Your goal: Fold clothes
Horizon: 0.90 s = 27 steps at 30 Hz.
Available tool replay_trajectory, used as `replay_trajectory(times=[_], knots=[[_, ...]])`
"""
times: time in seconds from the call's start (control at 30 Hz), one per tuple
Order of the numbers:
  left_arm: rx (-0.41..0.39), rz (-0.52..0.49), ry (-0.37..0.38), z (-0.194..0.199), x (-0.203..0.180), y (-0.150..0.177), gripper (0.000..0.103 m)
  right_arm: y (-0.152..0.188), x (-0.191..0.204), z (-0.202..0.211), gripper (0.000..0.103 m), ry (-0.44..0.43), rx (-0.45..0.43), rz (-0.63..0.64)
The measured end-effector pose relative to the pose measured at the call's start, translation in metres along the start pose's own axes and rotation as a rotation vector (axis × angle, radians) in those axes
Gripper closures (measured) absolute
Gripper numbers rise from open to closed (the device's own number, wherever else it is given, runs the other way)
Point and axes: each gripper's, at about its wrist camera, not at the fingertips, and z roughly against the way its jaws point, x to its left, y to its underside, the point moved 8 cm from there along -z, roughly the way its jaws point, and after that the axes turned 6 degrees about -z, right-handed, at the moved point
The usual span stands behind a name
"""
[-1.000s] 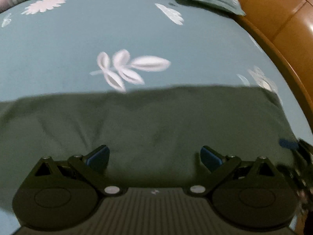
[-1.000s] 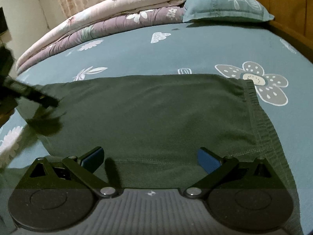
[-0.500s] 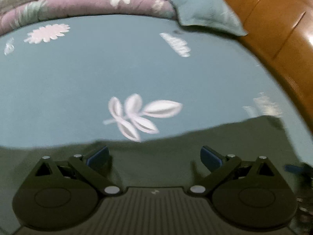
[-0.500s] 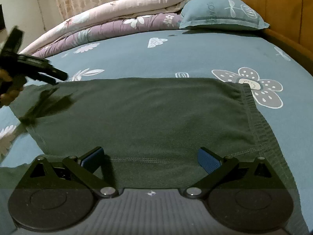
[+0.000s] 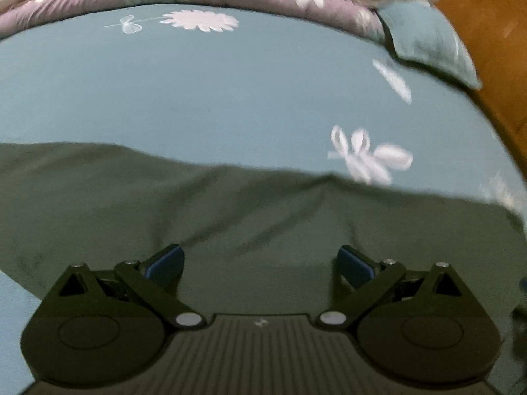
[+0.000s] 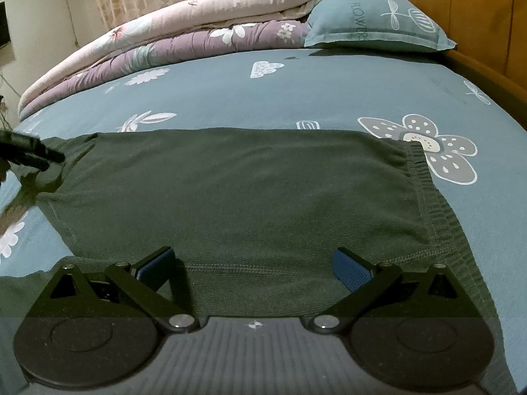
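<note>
The left claw (image 5: 260, 260) stands apart, empty, with the dark green garment (image 5: 230, 217) spread on the bed (image 5: 197, 92) directly beneath and ahead of it. The right claw (image 6: 253, 260) likewise stands apart over the same garment (image 6: 247, 191), whose ribbed band (image 6: 438, 217) lies right of its fingers. Judged soft, light and limp; hold at hem or band corners. The pillow (image 6: 372, 23) far ahead reads "FLOWERS", partly legible.

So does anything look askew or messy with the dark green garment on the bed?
Mostly flat, but the dark green garment is rumpled at its left end, where the fabric bunches and lifts near the left tool. The waistband side lies smooth.
</note>
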Motion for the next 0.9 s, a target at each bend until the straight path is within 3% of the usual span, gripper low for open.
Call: replay_trajectory(times=[0.1,0.17,0.27,0.37,0.47,0.57,0.63,0.77,0.83,0.9], knots=[[-0.041,-0.021,0.059,0.001,-0.01,-0.012,0.003,0.0,0.001,-0.001,0.0,0.013,0.003,0.005],[-0.038,-0.028,0.039,-0.008,-0.007,-0.015,0.003,0.0,0.002,-0.001,0.0,0.016,0.006,0.007],[-0.018,0.009,-0.061,-0.022,0.014,-0.016,0.005,0.0,0.002,-0.002,0.0,0.02,0.011,0.011],[-0.033,0.037,-0.022,-0.011,0.01,-0.014,0.004,0.0,0.002,-0.002,0.0,0.024,0.016,0.015],[-0.053,-0.057,0.037,0.007,-0.023,-0.004,0.004,0.0,0.003,-0.003,0.0,0.031,0.02,0.018],[-0.068,-0.221,0.054,0.019,-0.066,0.012,0.004,0.0,0.004,-0.004,0.0,0.043,0.022,0.023],[-0.081,-0.339,0.039,0.023,-0.093,0.025,0.004,0.0,0.004,-0.004,0.0,0.05,0.023,0.026],[-0.055,-0.543,-0.061,0.016,-0.122,0.057,0.003,-0.001,0.005,-0.005,0.0,0.059,0.029,0.025],[-0.034,-0.552,-0.101,0.014,-0.12,0.071,0.003,-0.001,0.005,-0.005,0.0,0.059,0.033,0.027],[-0.01,-0.513,-0.092,0.022,-0.116,0.077,0.003,0.0,0.005,-0.005,0.0,0.055,0.037,0.033]])
